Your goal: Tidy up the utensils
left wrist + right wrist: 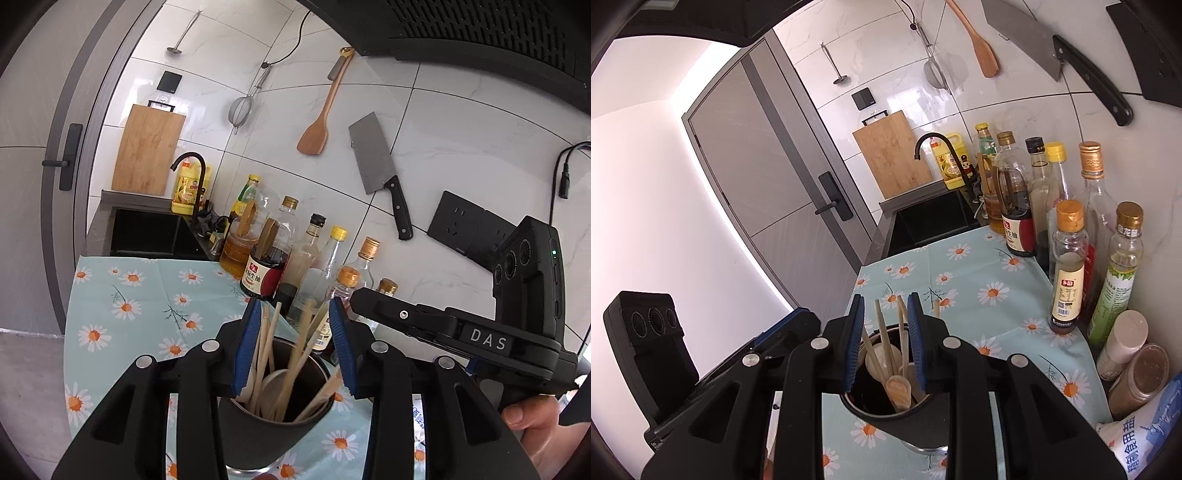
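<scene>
A dark cup (258, 432) stands on the daisy-print cloth (122, 295) and holds several wooden chopsticks (295, 354) and pale spoons (275, 384). My left gripper (294, 302) hovers just above the cup, blue pads apart, chopstick tops rising between them without being pressed. Seen from the right wrist, the same cup (897, 424) sits under my right gripper (885, 297), its pads open either side of the chopsticks and a wooden spoon (899, 387). Each gripper shows in the other's view: right gripper (369, 301), held by a hand (532, 424), and left gripper (790, 325).
Several sauce and oil bottles (1067, 266) line the tiled wall behind the cup. Spice jars (1137, 376) and a salt bag (1145, 443) sit at the right. A cleaver (373, 155), wooden spatula (317, 129) and strainer (238, 110) hang on the wall. The sink (147, 230) lies beyond the cloth.
</scene>
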### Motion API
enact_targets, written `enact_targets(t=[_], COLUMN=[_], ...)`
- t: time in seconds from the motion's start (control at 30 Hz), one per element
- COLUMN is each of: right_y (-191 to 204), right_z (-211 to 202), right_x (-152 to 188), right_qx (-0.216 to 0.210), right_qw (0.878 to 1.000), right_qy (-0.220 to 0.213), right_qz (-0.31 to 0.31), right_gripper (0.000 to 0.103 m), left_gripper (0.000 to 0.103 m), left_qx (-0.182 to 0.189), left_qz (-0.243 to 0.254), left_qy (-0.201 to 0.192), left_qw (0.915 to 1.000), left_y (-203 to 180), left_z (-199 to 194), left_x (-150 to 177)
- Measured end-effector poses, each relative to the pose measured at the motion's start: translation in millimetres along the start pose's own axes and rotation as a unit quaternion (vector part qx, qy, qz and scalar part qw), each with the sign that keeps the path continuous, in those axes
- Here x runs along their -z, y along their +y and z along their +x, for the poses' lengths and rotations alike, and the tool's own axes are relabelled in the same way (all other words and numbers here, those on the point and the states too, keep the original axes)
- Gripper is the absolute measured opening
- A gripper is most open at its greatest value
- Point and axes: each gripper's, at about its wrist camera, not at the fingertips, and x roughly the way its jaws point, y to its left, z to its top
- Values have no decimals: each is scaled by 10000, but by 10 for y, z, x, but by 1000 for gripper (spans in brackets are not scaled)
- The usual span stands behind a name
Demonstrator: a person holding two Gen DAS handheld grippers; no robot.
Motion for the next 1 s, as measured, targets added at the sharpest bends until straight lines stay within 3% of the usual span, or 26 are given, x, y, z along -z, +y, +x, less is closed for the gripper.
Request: enact_targets(t=[0.17,0.23,0.47,0.57,0.87,1.0], right_y=[19,38,79,66,-74,-118], right_z=[-264,-378,-821,-1000,-1492,-1640], right_x=[53,73,186,238,570,770], right_qx=[-20,-50,-165,-195,-151,-108], right_qw=[9999,9998,9987,9981,9977,9975], right_qy=[-87,-98,-92,-94,23,189], right_qz=[-50,-142,-479,-578,-654,-671], right_gripper=[36,38,54,61,78,86], left_gripper=[38,45,47,61,62,74], left_qx=[-31,-54,-386,-537,-803,-999], left_qz=[131,189,404,443,332,227], left_qy=[21,41,210,262,420,563], left_qw=[9999,9998,9982,9972,9953,9931], left_y=[-145,-201,-430,-541,-854,-944], left_z=[-240,-334,-744,-918,-1327,-1465], left_x=[44,60,203,291,630,834])
